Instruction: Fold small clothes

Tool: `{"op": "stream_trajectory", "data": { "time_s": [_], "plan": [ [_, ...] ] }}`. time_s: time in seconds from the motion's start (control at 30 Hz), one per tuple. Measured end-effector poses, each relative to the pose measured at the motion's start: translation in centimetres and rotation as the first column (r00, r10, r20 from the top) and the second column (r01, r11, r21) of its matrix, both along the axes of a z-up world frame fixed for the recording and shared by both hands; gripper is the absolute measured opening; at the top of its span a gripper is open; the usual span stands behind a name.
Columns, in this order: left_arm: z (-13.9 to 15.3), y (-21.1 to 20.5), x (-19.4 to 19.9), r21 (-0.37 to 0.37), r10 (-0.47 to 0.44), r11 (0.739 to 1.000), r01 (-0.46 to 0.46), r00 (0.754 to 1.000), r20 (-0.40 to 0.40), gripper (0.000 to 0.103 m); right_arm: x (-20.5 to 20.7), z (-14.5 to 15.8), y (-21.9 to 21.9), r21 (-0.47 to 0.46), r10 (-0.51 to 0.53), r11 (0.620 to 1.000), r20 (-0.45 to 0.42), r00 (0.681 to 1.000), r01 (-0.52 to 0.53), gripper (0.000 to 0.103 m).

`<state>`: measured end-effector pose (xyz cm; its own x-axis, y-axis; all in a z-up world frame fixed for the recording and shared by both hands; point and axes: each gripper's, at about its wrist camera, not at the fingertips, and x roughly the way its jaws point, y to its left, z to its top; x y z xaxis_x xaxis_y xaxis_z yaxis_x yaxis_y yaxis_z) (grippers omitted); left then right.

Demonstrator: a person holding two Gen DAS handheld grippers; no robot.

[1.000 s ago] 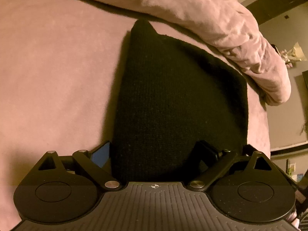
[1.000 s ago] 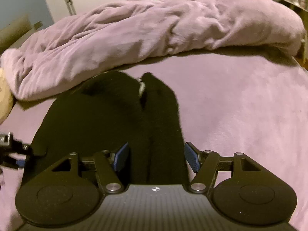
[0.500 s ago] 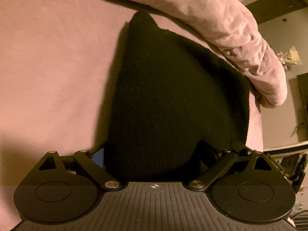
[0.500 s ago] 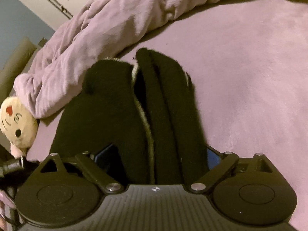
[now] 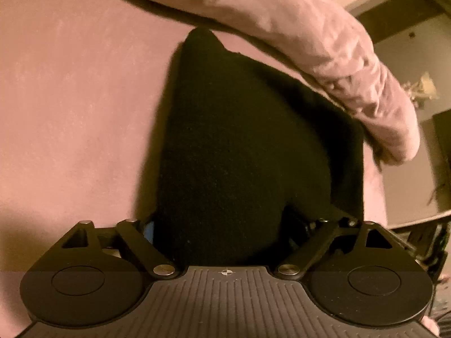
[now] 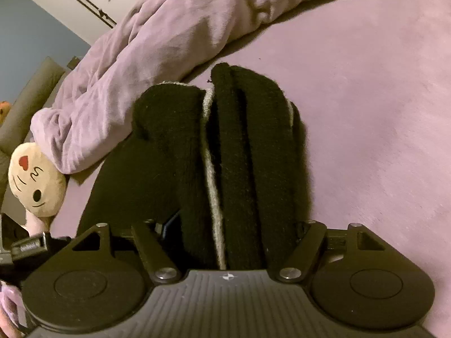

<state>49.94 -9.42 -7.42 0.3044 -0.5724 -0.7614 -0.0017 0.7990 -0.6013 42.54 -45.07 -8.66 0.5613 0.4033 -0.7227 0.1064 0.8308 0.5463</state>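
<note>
Both tools are closing in on the near edge of a black knit garment [image 5: 253, 146] that lies flat on the bed [image 5: 70, 98], so the step in hand looks like taking hold for a fold. The left hand-held gripper [image 5: 222, 228] has its jaws narrowing around the near hem, with dark knit between them; whether the pads already press on it cannot be told, since the far pad is lost against the black cloth. The right hand-held gripper [image 6: 234, 228] is likewise closing, straddling a bunched ridge of the same garment [image 6: 225, 155], and its hold is equally unclear. The next move probably calls for a firm pinch on both sides, then a lift and a carry of this near edge away from the grippers toward the far end, laid down evenly. Ahead of the left gripper the garment tapers to a point just short of a rumpled lilac duvet [image 5: 324, 42]. Ahead of the right gripper it shows thick lengthwise folds with a pale trim line [image 6: 212, 183] between them, soft and apt to slump. A cream plush toy [image 6: 36, 180] lies off to that gripper's left.
</note>
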Motion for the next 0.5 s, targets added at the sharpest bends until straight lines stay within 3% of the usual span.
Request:
{"op": "stream_trajectory", "data": {
  "time_s": [0.13,0.33,0.4,0.5],
  "plan": [
    [1.6,0.5,-1.0,0.002,-0.021,1.0,0.021,0.998,0.067,0.066,-0.7,0.9,0.3,0.029,-0.007,1.0,0.013,1.0,0.007,0.052],
    [5.2,0.5,-1.8,0.015,-0.053,0.999,0.052,0.988,0.143,0.062,-0.7,3.5,2.8,0.06,0.041,0.997,0.066,0.997,-0.045,0.05],
    [6.7,1.0,-2.3,0.05,-0.066,0.997,0.058,0.981,0.184,0.063,-0.6,4.0,4.0,0.104,0.059,0.992,0.072,0.996,-0.067,0.049],
    [7.5,3.4,-3.1,0.102,-0.046,0.994,0.026,0.978,0.204,0.064,-0.8,4.4,6.3,0.077,0.121,0.989,0.094,0.988,-0.129,0.05]
  ]
}}
